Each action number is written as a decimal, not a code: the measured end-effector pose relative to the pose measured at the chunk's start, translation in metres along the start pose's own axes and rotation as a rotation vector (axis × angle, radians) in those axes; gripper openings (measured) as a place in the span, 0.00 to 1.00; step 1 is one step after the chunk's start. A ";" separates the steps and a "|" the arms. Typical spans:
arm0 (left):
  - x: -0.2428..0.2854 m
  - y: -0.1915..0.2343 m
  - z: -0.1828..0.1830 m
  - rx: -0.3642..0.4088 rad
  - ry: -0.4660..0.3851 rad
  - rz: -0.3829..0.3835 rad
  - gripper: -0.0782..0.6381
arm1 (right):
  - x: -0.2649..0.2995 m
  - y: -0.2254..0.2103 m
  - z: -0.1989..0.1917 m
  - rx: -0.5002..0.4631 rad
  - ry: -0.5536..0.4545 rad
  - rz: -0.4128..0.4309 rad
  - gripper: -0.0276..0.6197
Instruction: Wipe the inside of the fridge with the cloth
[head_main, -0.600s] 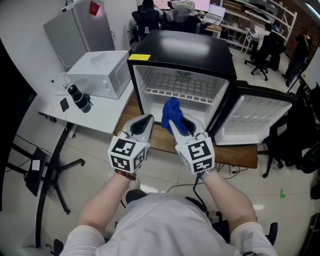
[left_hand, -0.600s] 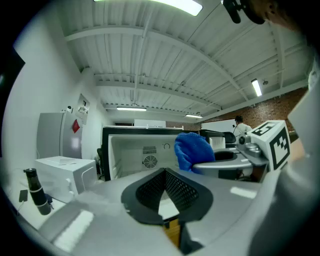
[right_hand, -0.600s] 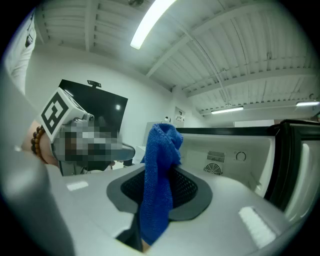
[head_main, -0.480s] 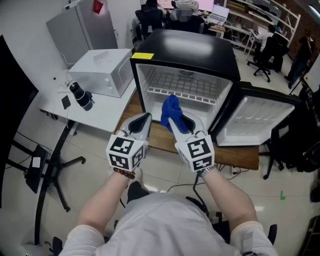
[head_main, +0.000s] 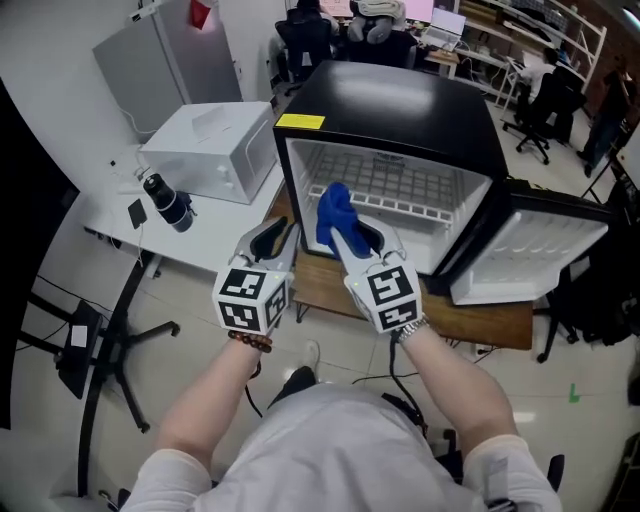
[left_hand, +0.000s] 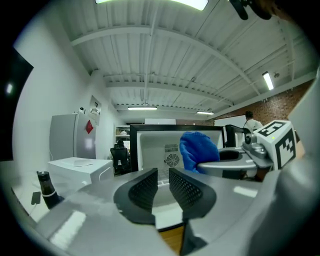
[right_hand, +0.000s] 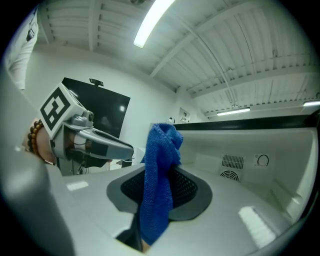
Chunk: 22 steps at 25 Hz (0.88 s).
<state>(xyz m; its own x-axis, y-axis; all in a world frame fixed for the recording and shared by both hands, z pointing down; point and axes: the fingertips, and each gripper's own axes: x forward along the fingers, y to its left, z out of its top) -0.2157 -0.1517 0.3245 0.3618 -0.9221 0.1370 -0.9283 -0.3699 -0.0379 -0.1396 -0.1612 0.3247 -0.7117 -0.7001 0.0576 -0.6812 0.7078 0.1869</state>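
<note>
Plainly, the fingers of the right gripper (right_hand: 159, 189) are closed on the blue cloth (right_hand: 160, 150). They pinch it low down, so its long axis runs upright out of the fingers, with a bunched free end above the fingertips and a short tail hanging below. Straight ahead of those fingers, and close, lies the open cavity of the fridge (head_main: 400, 100). In the right gripper view its white floor and vented back wall fill the space beyond the cloth. In the head view the bunched end sits at the mouth, just in front of the wire shelf (head_main: 395, 185). The left gripper (left_hand: 163, 181) is to the left of the right fingers and about level with them. Its fingers stand a narrow gap apart with nothing between them, pointing toward the fridge's left edge. The door (head_main: 525, 250) hangs open well off to the right of both, above the wooden surface (head_main: 480, 325) that carries the fridge. By my reading the right hand is the nearer one and the only one equipped to wipe. The move wanted is forward, pressing the cloth's free end against an inner wall.
</note>
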 end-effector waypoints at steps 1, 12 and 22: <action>0.006 0.007 0.001 -0.003 0.000 0.003 0.20 | 0.009 -0.002 0.000 -0.001 -0.001 -0.002 0.20; 0.058 0.061 -0.003 -0.002 0.029 -0.008 0.22 | 0.097 -0.022 -0.017 0.005 0.022 0.005 0.20; 0.083 0.080 -0.014 0.008 0.059 -0.031 0.23 | 0.146 -0.031 -0.035 0.008 0.041 0.001 0.20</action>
<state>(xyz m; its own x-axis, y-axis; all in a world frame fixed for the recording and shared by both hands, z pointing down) -0.2610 -0.2564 0.3466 0.3844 -0.9021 0.1962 -0.9160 -0.3991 -0.0406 -0.2164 -0.2891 0.3611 -0.7052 -0.7023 0.0975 -0.6818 0.7094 0.1789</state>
